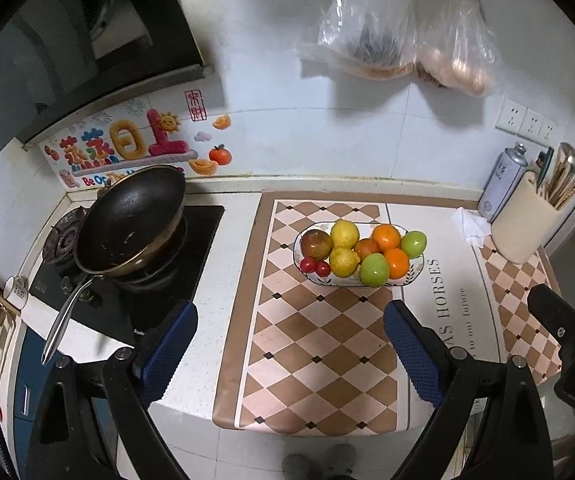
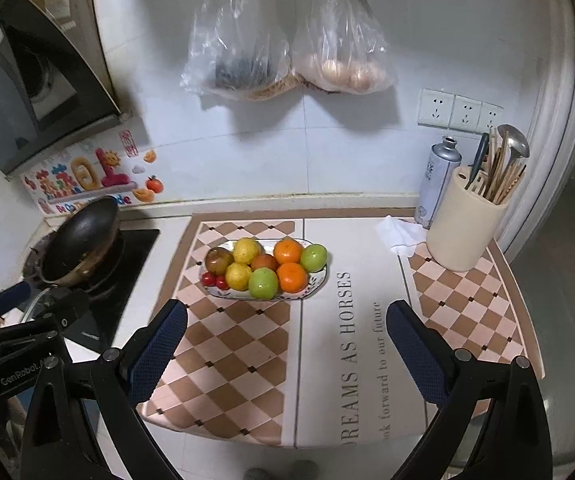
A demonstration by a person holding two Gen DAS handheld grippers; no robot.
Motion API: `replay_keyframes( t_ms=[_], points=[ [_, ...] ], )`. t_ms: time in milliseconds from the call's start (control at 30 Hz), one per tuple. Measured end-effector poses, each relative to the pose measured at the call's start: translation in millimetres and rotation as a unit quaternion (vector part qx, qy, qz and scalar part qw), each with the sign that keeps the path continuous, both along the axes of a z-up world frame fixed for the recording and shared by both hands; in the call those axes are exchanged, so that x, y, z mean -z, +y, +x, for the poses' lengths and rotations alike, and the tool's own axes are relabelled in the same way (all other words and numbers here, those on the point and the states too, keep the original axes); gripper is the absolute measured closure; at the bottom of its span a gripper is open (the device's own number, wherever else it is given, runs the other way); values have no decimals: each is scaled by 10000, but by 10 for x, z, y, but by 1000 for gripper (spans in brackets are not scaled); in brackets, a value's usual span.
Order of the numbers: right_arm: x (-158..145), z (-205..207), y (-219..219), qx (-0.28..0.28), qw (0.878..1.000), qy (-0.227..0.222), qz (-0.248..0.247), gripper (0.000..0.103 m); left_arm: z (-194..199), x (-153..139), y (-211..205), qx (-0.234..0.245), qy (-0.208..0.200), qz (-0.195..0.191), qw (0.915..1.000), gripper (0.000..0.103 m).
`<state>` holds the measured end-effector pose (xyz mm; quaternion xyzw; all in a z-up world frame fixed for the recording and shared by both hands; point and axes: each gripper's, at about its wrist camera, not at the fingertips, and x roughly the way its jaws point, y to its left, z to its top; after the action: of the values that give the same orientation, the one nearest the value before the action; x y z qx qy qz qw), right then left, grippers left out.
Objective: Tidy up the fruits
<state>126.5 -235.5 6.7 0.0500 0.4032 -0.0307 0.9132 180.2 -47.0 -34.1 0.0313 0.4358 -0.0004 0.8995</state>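
An oval patterned plate (image 1: 415,270) (image 2: 319,278) sits on the checkered mat and holds the fruit: two lemons (image 1: 344,233), oranges (image 1: 386,237), two green apples (image 1: 374,269), a dark reddish fruit (image 1: 316,244) and two small red cherry tomatoes (image 1: 314,266). The fruit also shows in the right wrist view, with lemons (image 2: 247,251), oranges (image 2: 291,277) and green apples (image 2: 263,283). My left gripper (image 1: 290,328) is open and empty, well in front of the plate. My right gripper (image 2: 286,326) is open and empty, also in front of the plate.
A black frying pan (image 1: 131,220) sits on the gas stove at the left. A cream utensil holder (image 2: 465,226), a spray can (image 2: 437,182) and a crumpled tissue (image 2: 401,234) stand at the back right. Two plastic bags (image 2: 287,48) hang on the wall above. The counter's front edge is near.
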Motion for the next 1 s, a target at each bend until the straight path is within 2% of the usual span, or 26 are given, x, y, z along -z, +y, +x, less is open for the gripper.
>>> replay_keyframes(
  t_ms=[400,433,567,1000],
  points=[
    [394,559,-89,41,9991,412,7,1,420,274,-57,-54,360,6,9993,8],
    [412,578,-97,51,9991,426,10,1,437,284,-58,-61,372,-14,9993,4],
    [442,640,-129,62,9990,451,6,1,474,287,-62,-50,368,-116,9992,2],
    [437,691,-143,6,9990,454,-1,1,452,247,-105,-28,244,-105,9996,2]
  ],
)
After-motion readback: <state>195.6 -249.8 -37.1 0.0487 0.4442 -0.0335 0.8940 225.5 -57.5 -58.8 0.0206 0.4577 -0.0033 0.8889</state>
